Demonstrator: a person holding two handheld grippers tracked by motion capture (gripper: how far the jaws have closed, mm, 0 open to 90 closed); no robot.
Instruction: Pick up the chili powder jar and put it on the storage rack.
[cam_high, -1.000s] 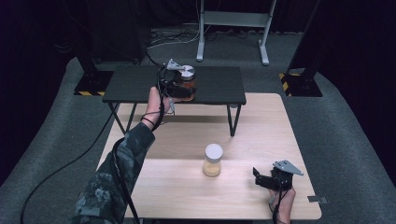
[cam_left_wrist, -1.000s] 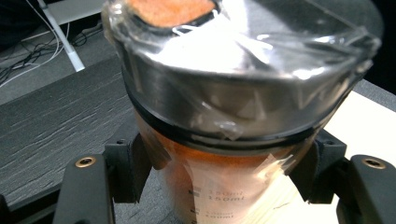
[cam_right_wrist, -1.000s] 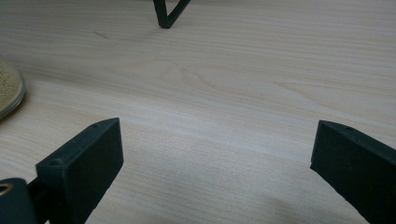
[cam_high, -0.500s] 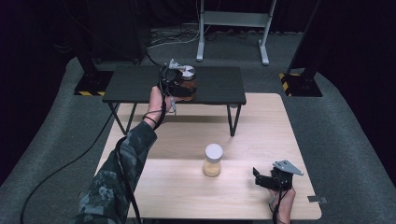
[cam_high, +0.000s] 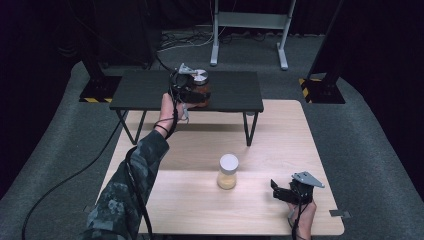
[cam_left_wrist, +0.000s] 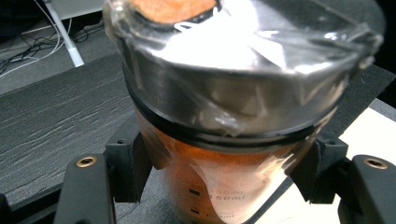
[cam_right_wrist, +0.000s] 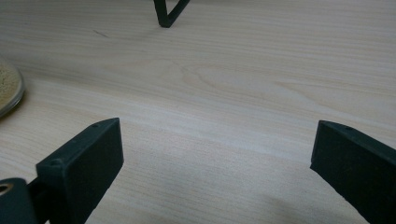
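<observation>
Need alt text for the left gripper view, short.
A clear jar of orange-brown contents, capped by a silver lid under plastic wrap, stands on a black shelf between the left gripper's two black jaws, which sit against its sides.

A jar (cam_high: 199, 86) stands on the shelf (cam_high: 150, 90) at the far side of the table (cam_high: 280, 130), between the left gripper's (cam_high: 192, 95) jaws. A second jar (cam_high: 228, 171) stands on the table nearer the front, with the right gripper (cam_high: 280, 191) to its right.
</observation>
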